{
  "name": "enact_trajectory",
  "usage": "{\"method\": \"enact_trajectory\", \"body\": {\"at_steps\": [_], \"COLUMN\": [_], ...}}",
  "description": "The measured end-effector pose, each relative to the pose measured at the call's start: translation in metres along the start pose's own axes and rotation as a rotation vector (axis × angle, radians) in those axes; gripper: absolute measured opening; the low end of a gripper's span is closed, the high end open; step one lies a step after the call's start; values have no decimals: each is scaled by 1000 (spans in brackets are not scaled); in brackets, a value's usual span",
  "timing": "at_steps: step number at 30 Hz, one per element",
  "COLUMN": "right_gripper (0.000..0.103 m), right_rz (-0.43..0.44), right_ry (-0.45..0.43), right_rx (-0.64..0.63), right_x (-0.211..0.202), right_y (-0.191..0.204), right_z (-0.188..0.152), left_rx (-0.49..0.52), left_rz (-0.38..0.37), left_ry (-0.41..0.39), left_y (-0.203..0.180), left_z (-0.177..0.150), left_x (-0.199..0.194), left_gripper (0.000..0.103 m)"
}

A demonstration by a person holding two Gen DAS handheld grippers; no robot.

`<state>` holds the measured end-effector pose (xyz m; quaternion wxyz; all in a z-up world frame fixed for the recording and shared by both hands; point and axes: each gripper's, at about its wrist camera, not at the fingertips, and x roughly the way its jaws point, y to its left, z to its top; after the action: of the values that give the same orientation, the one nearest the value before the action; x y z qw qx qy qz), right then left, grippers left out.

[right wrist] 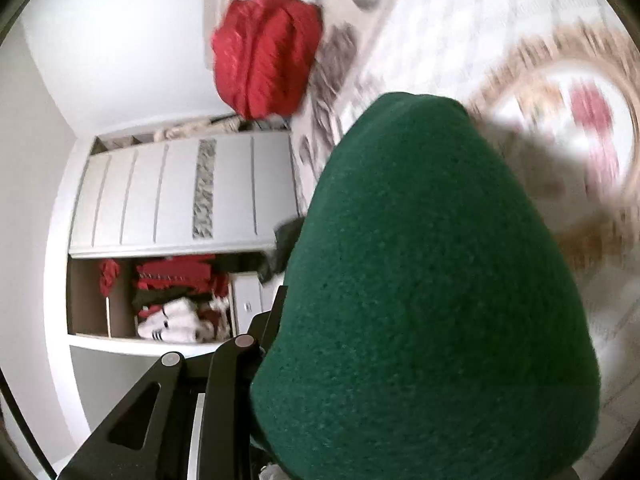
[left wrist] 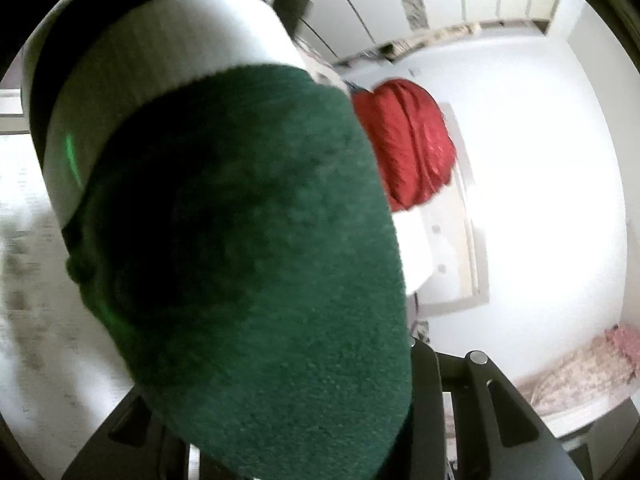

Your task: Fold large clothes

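Observation:
A dark green knit garment point(left wrist: 248, 248) with a broad white band point(left wrist: 160, 60) fills most of the left wrist view. It is draped over my left gripper point(left wrist: 288, 368) and hides the fingertips, so only the black finger arms point(left wrist: 480, 396) show at the bottom. In the right wrist view the same green garment point(right wrist: 432, 288) bulges up over my right gripper point(right wrist: 360, 332), whose left finger point(right wrist: 256, 344) shows beside the cloth. Both grippers appear shut on the garment, which hangs lifted and blurred.
A bunched red cloth point(left wrist: 404, 140) point(right wrist: 266, 54) lies on the pale patterned surface point(right wrist: 420, 40) beyond. A white wardrobe point(right wrist: 180, 192) stands behind, with an open shelf of red and white clothes point(right wrist: 172, 300). White wall point(left wrist: 540, 160) lies to the right.

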<state>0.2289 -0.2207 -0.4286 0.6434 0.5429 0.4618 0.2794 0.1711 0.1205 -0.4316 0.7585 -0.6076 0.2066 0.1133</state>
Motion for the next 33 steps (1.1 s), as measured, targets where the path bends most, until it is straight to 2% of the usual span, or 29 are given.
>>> {"method": "enact_trajectory", "body": {"at_steps": [3, 7, 10, 14, 19, 24, 27, 28, 30, 31, 33], "right_gripper": [29, 29, 29, 29, 29, 28, 28, 29, 36, 46, 53], "right_rz": [11, 24, 22, 19, -4, -59, -93, -105, -139, -164, -269], "right_ry": [-68, -161, -221, -284, -324, -324, -306, -294, -262, -248, -188], "right_rx": [-25, -56, -67, -74, -61, -50, -42, -17, 39, 50, 77], "right_x": [-18, -37, -36, -45, -30, -15, -10, -9, -7, -7, -6], "right_y": [16, 33, 46, 21, -29, -86, -112, -121, -136, -139, -144], "right_z": [46, 116, 168, 226, 293, 316, 311, 312, 310, 309, 305], "left_rx": [36, 85, 107, 117, 158, 235, 260, 260, 235, 173, 113], "left_rz": [-39, -93, -123, -148, -124, -91, -30, 17, 100, 140, 166], "left_ry": [44, 116, 157, 211, 281, 331, 378, 405, 443, 493, 534], "left_y": [-36, -84, -106, -118, -97, -77, -63, -58, -48, -37, -21], "left_z": [-4, -12, -24, -38, -60, -74, -81, -80, -80, -79, -83], "left_x": [43, 120, 173, 250, 326, 366, 369, 371, 372, 370, 355], "left_gripper": [30, 30, 30, 30, 30, 30, 31, 34, 44, 48, 55]}}
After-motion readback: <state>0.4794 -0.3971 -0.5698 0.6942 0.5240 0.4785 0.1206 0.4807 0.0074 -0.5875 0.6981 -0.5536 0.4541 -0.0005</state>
